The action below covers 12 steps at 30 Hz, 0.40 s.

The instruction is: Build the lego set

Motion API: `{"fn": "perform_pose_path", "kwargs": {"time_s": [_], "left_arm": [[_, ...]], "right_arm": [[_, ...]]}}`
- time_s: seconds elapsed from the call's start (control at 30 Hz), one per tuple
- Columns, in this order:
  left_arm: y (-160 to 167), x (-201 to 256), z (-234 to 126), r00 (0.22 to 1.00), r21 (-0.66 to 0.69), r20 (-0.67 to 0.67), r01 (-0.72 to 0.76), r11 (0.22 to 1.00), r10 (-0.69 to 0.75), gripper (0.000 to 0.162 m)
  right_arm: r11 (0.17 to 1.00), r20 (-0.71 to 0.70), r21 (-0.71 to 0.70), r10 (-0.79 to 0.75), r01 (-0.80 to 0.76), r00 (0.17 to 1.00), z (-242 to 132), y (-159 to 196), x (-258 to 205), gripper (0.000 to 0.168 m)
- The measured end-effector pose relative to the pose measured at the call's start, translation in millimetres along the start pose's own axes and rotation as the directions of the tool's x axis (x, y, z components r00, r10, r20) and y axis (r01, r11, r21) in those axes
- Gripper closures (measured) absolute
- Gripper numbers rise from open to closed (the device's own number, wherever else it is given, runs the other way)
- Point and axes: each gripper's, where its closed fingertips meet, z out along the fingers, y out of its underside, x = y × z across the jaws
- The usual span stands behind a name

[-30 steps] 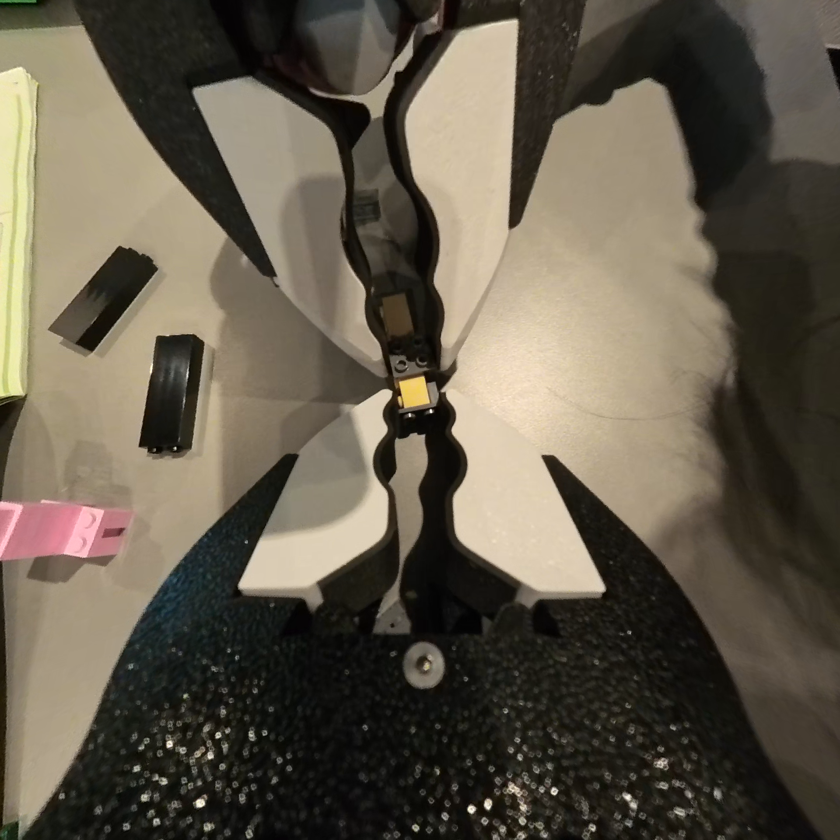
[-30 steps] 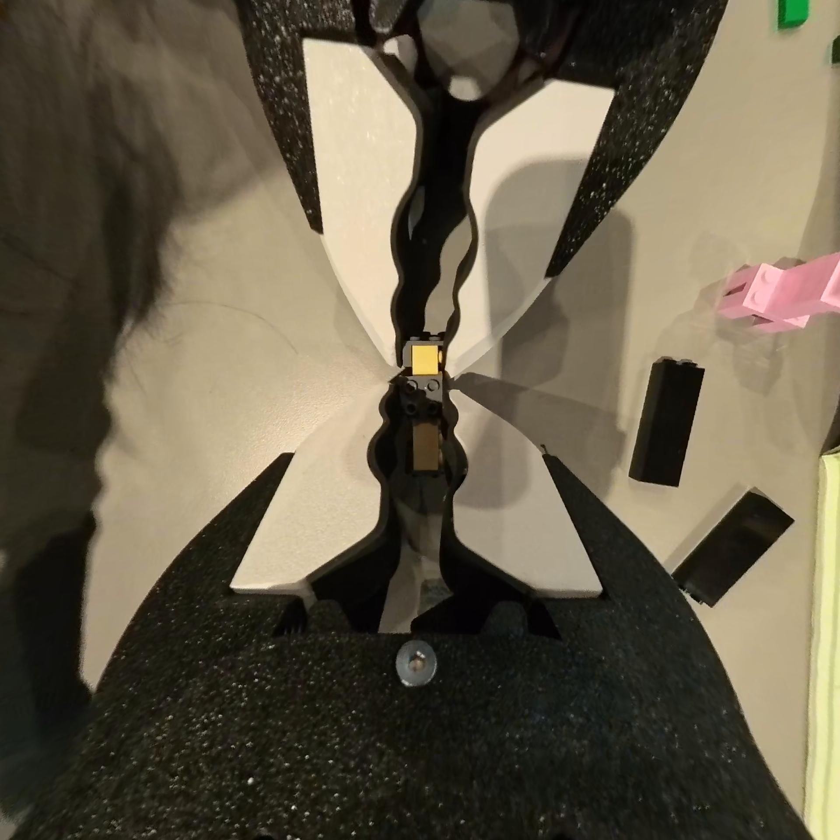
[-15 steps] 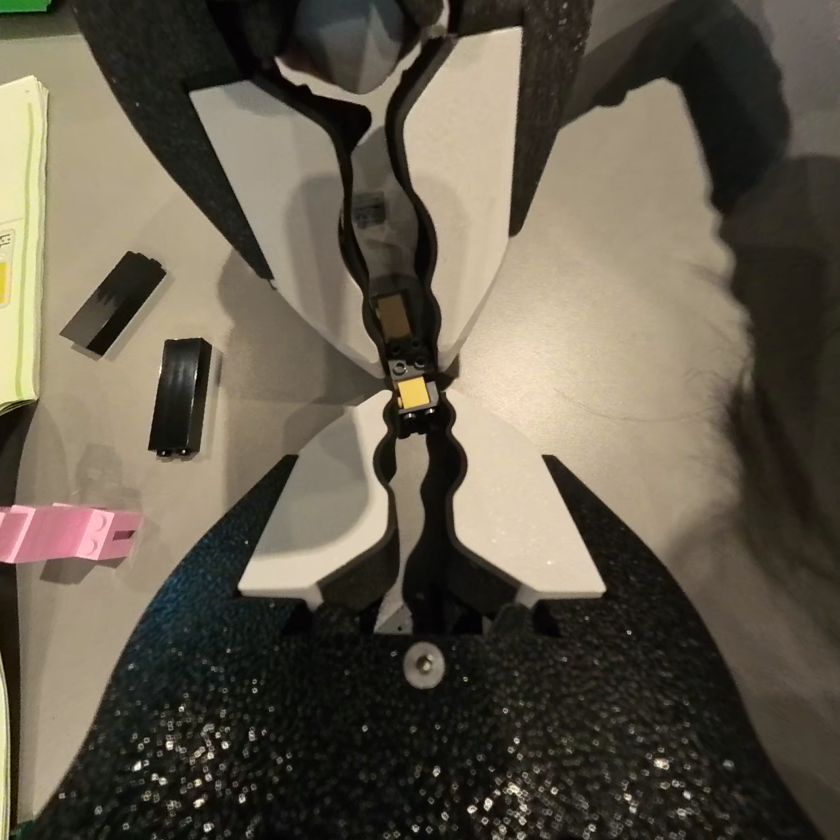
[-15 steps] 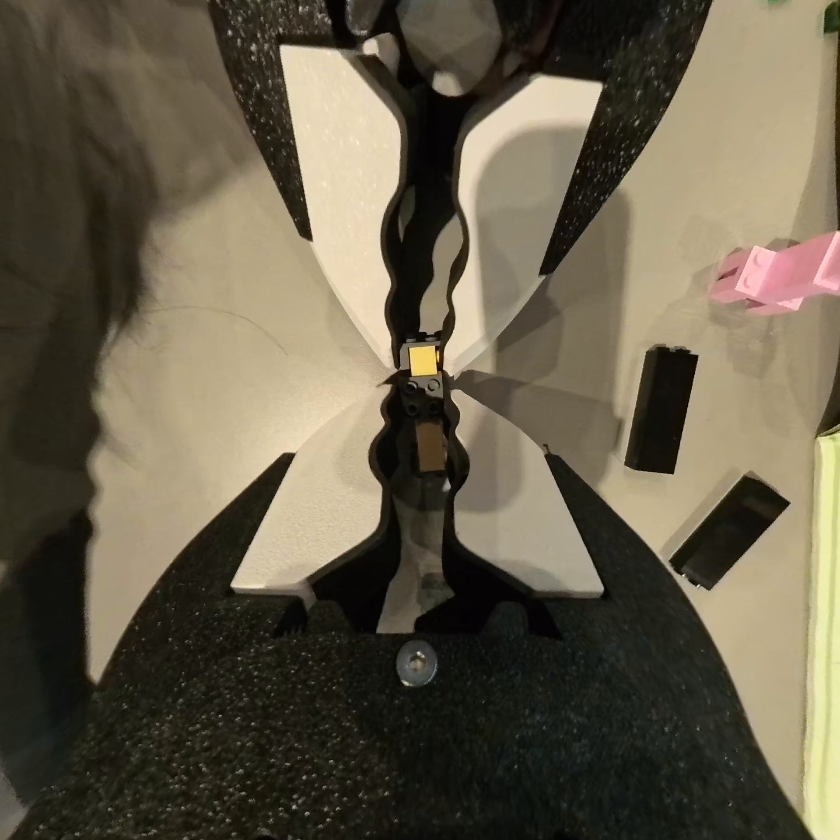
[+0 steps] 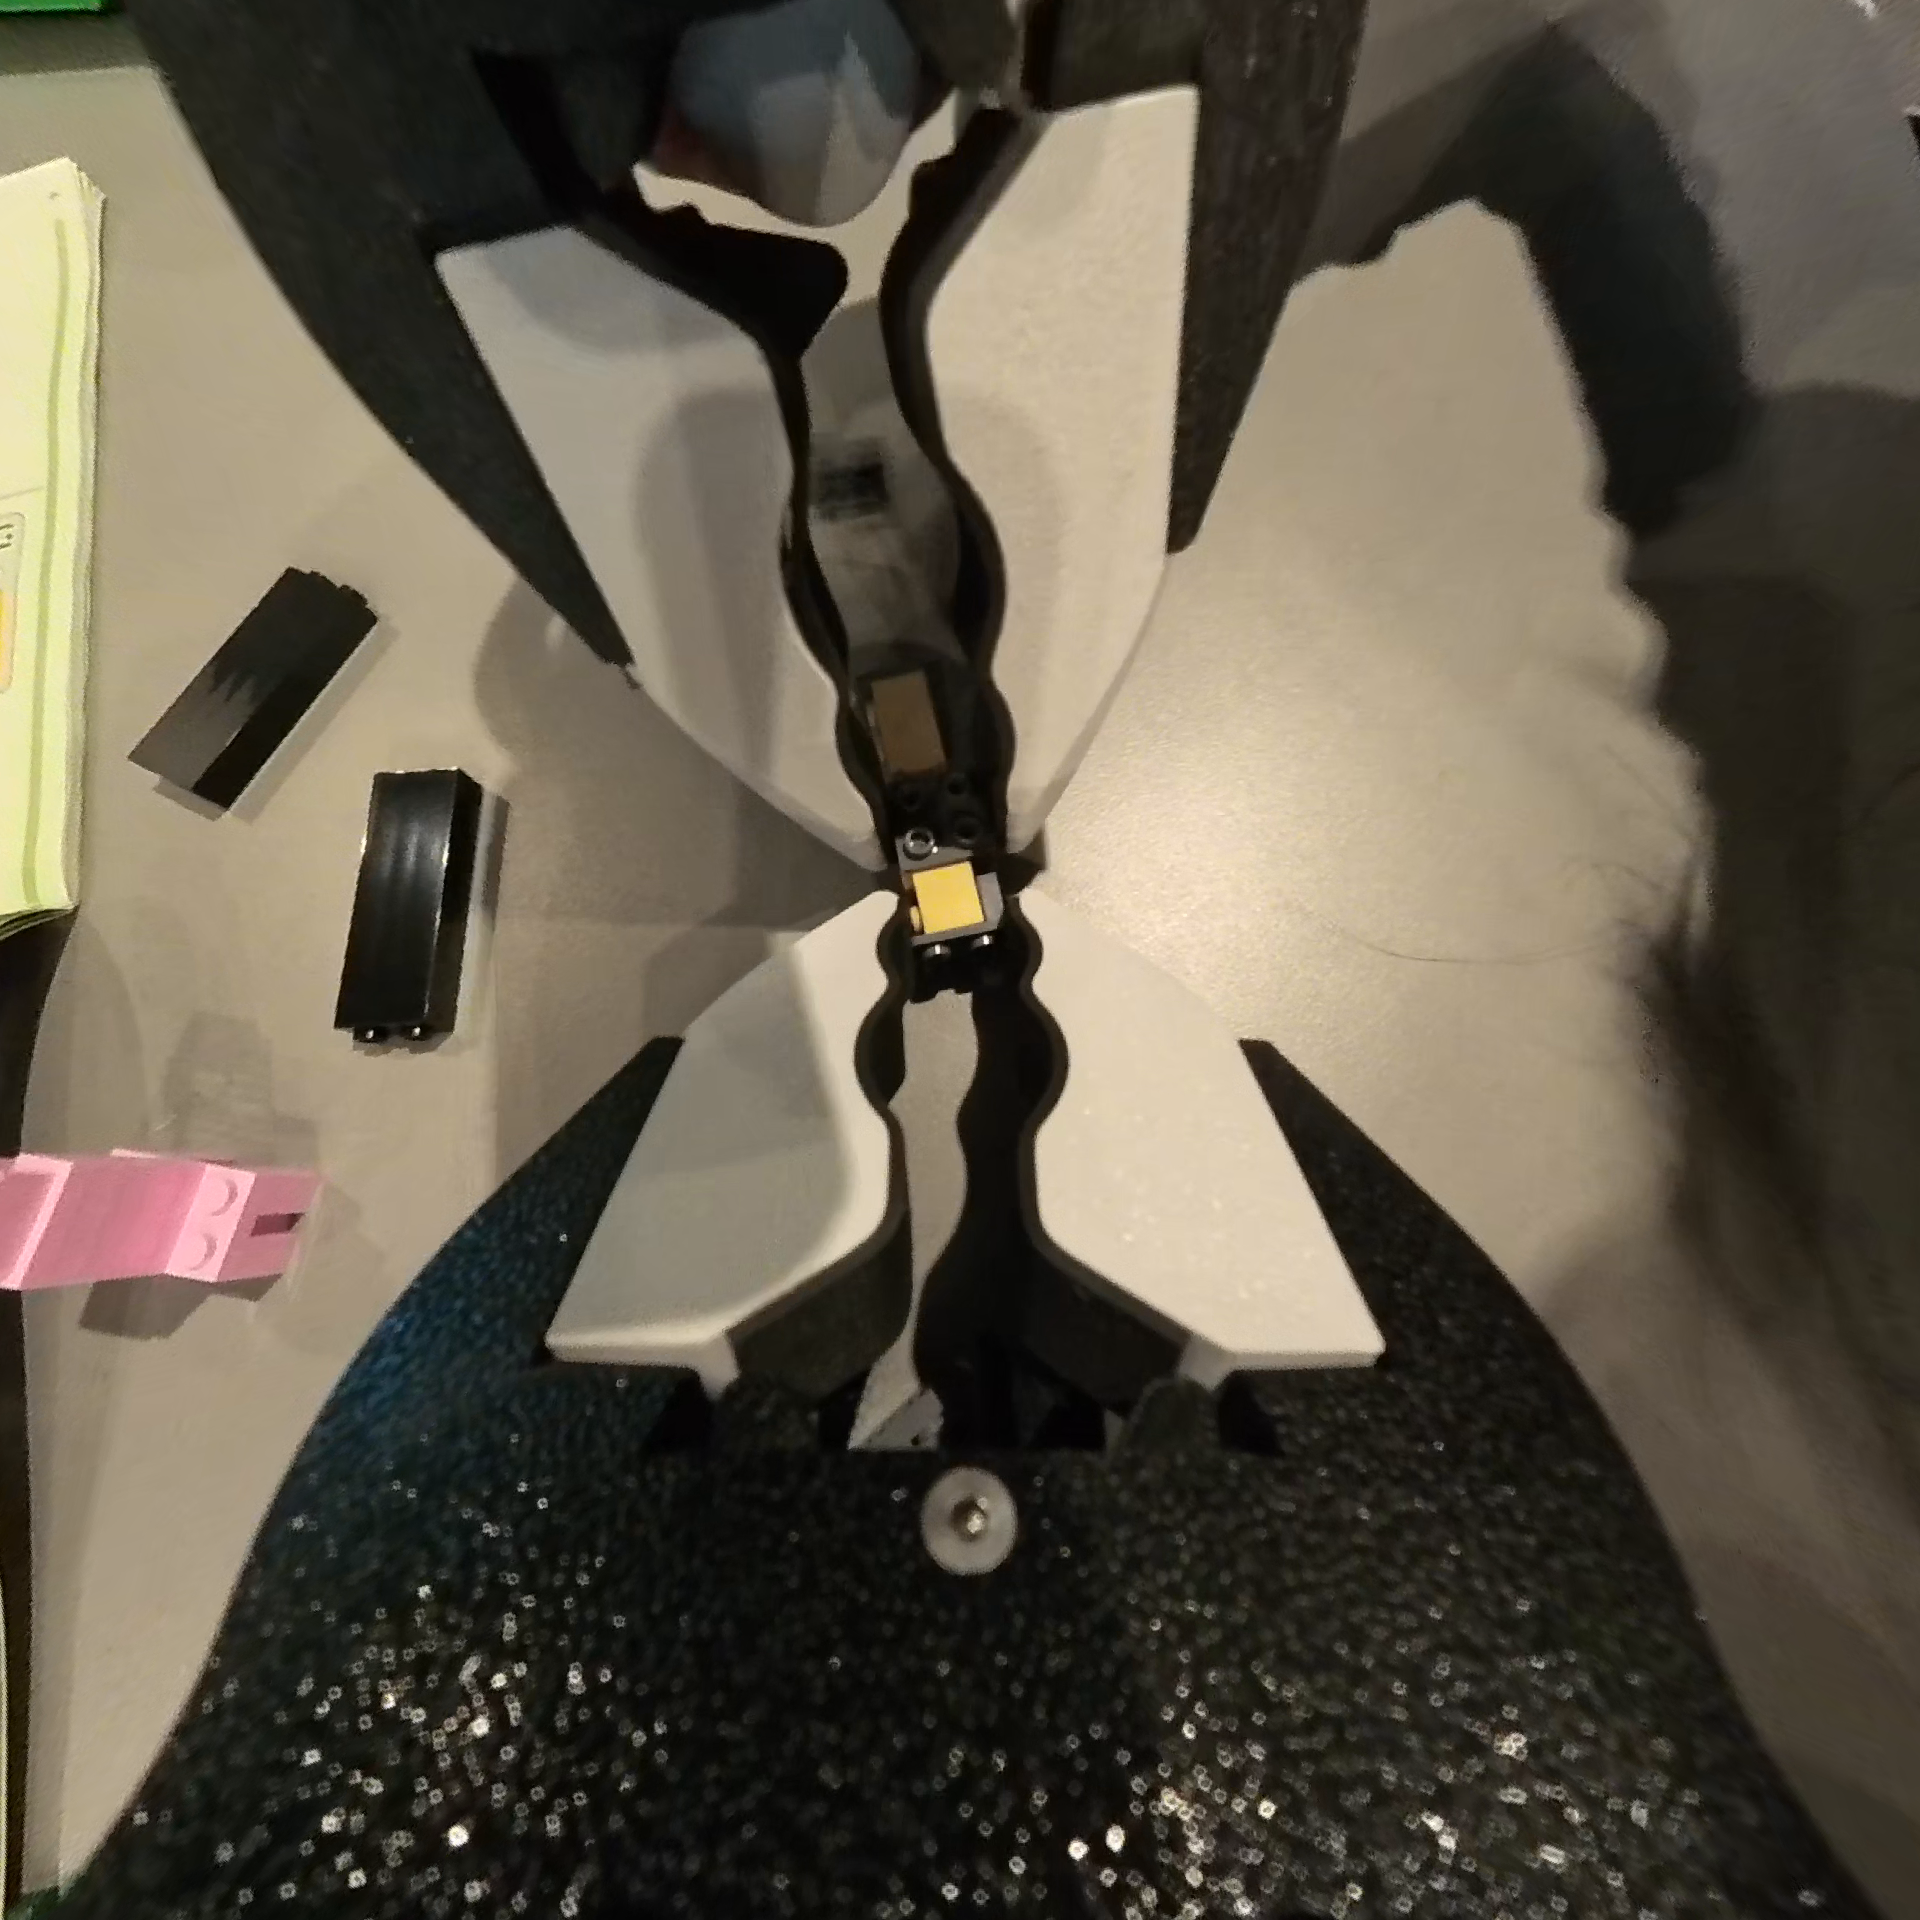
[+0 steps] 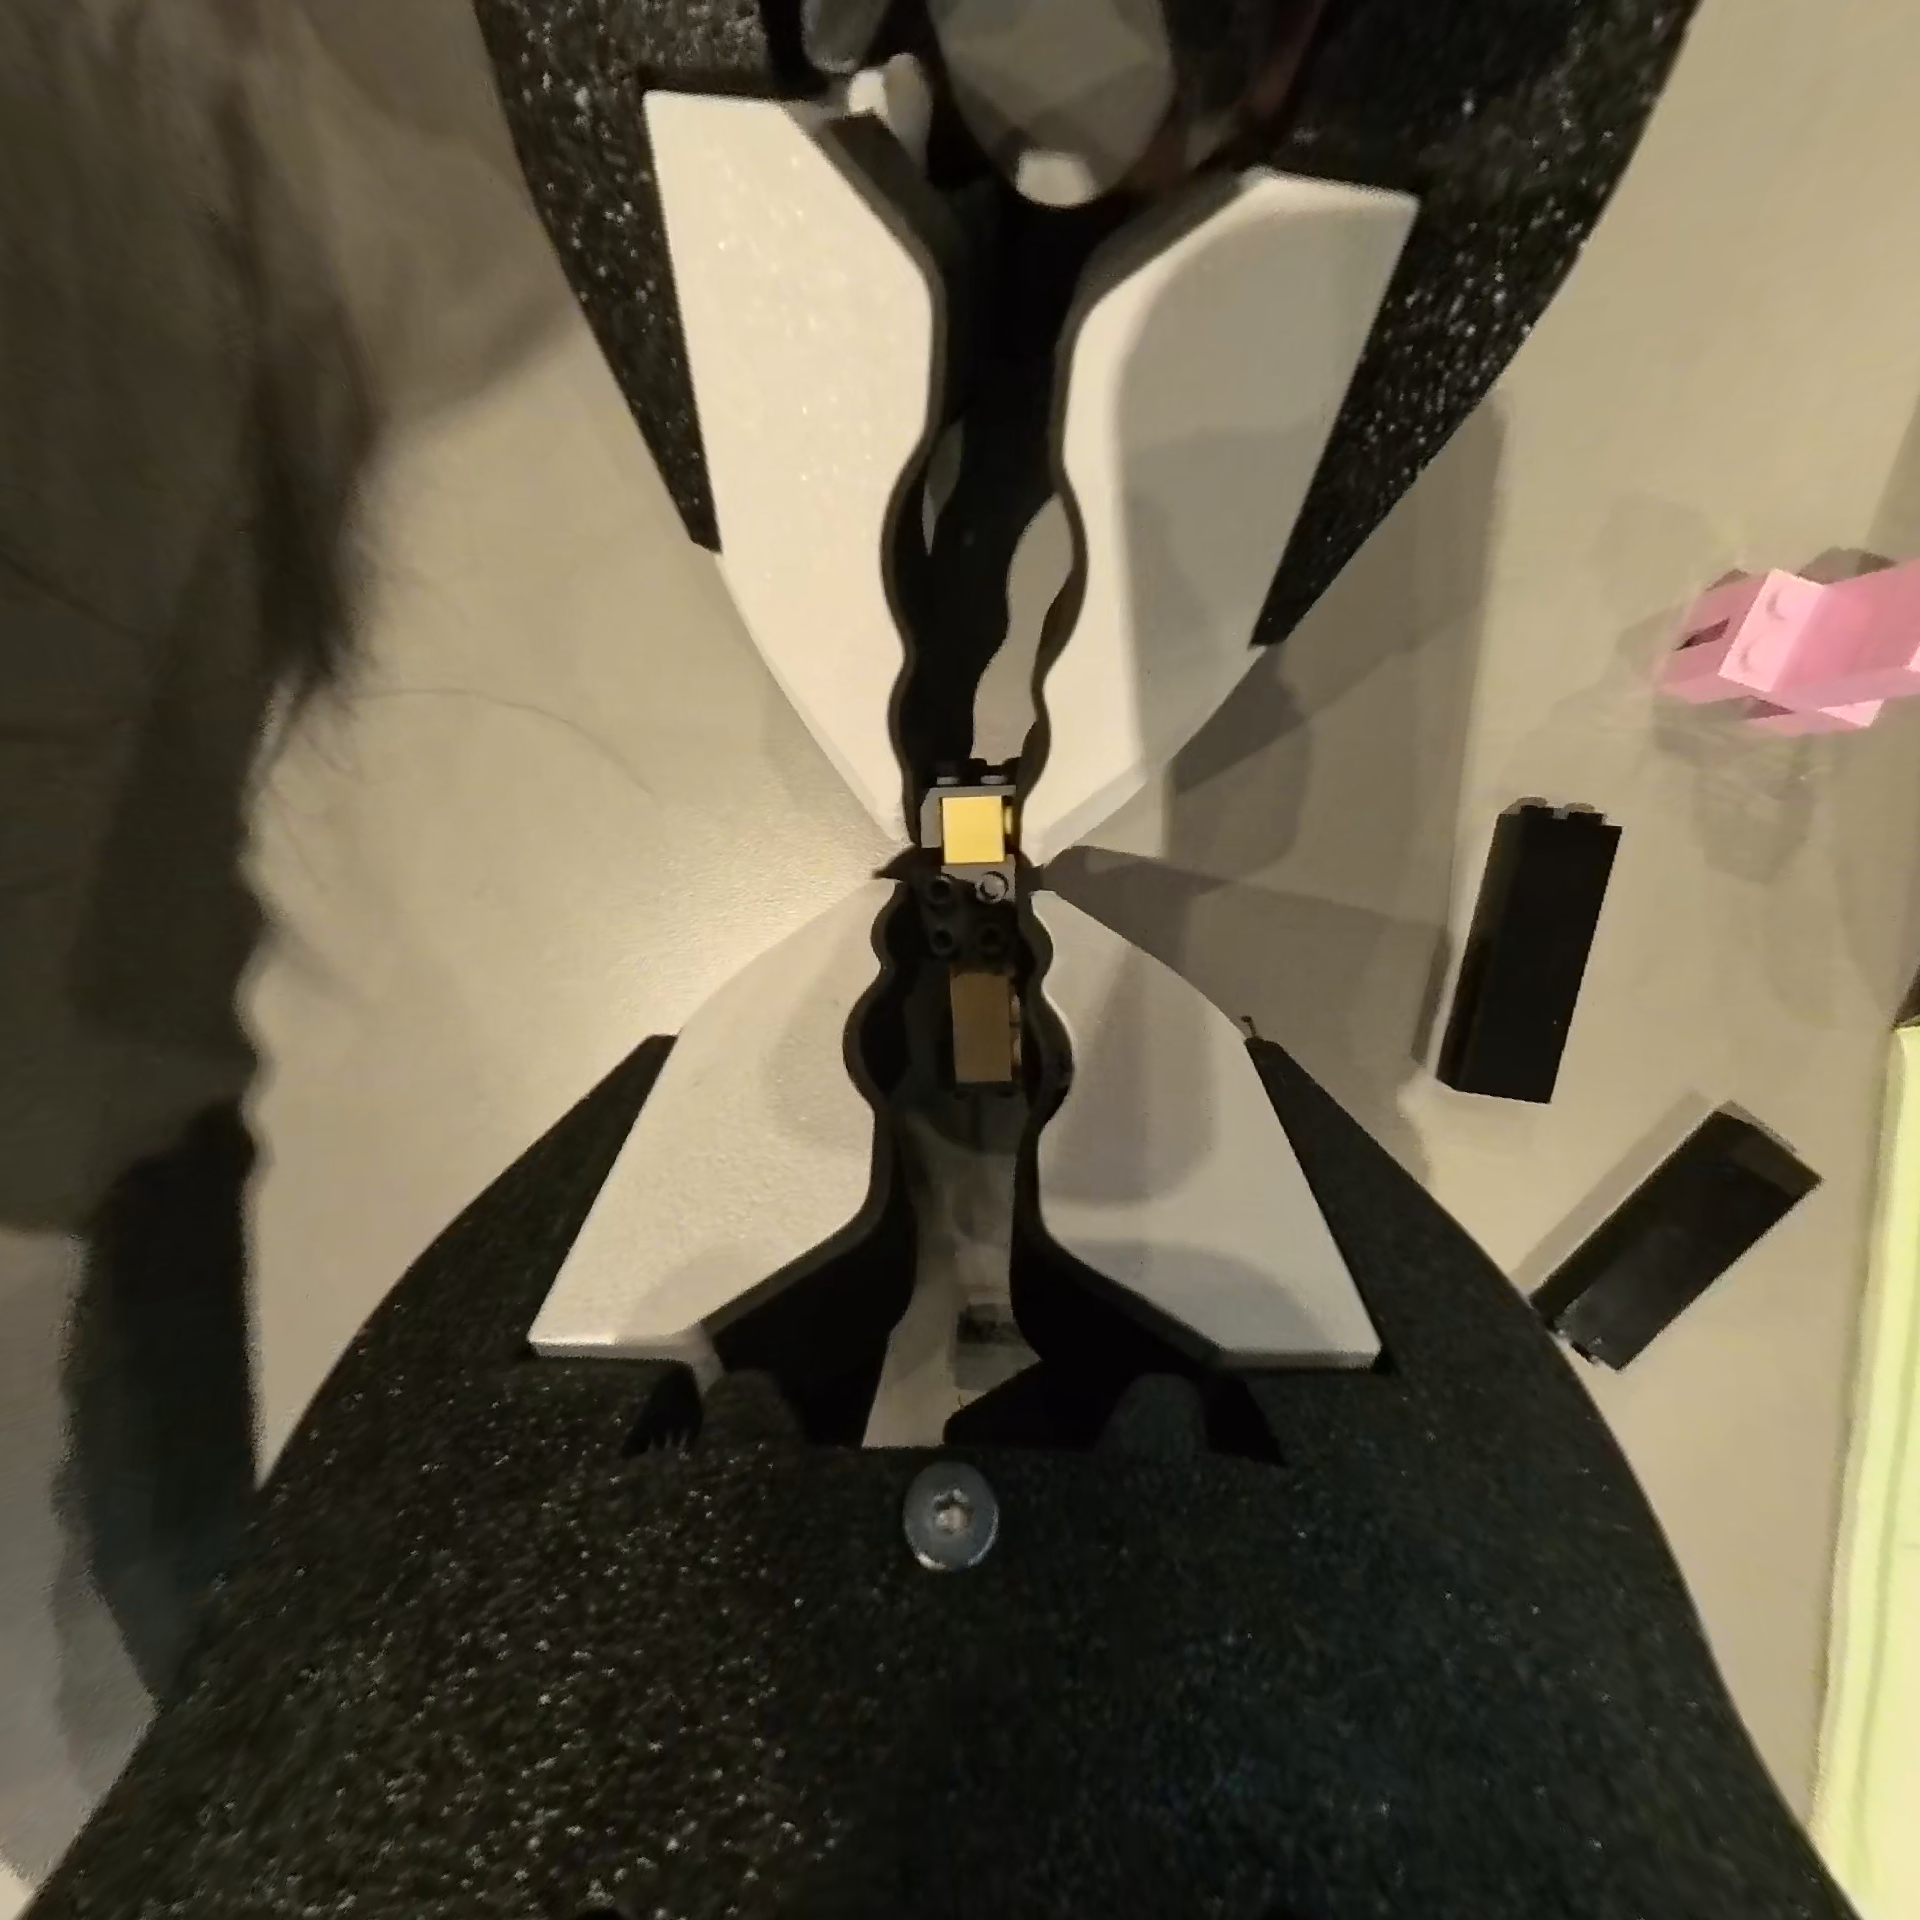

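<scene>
A small dark-grey studded brick with a yellow square face (image 5: 945, 900) sits just above the centre of the left wrist frame, pinched between the tips of the left gripper (image 5: 951, 961), whose white wavy-edged fingers (image 5: 1143, 1164) are closed on it; touching it from above is a longer dark-grey studded assembly carrying a dull tan tile (image 5: 909, 717), clamped in the right gripper (image 5: 940, 831), which enters tip to tip from the top of the frame; in the right wrist frame the same pair appears mirrored, the yellow-faced brick (image 6: 974, 831) above centre and the assembly with its tan tile (image 6: 982, 1029) below it between the closed tips of the right gripper (image 6: 961, 914), the left gripper (image 6: 971, 800) coming down from the top; the two pieces touch, but whether they are fully seated cannot be told; the step in hand looks like pressing this small brick onto the assembly; outward on the grey tabletop (image 5: 1299, 831), two long black bricks lie loose at the left of the left wrist frame, one slanted (image 5: 255, 691) and one nearly upright in the picture (image 5: 410, 899), with a pink brick block (image 5: 156, 1221) at the lower left and a pale green booklet (image 5: 42, 540) along the left edge; judging by these unattached parts, the build seems early, with only a small subassembly joined and the black and pink pieces left.
</scene>
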Motion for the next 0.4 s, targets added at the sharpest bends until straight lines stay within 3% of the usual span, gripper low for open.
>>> {"fn": "perform_pose_path", "kwargs": {"time_s": [0.23, 0.4], "left_arm": [[0.0, -0.6, -0.1, 1.000, 0.001, 0.000, 0.007, 1.000, -0.007, 0.146], [0.0, -0.6, 0.0, 1.000, 0.001, 0.000, 0.009, 1.000, -0.009, 0.146]], "right_arm": [[0.994, -0.140, -0.007, -0.105, 0.105, 0.985, -0.1, 0.7, 1.8, 0.151], [0.998, -0.139, 0.023, -0.061, 0.065, 0.988, -0.1, 0.2, 1.8, 0.151]]}}
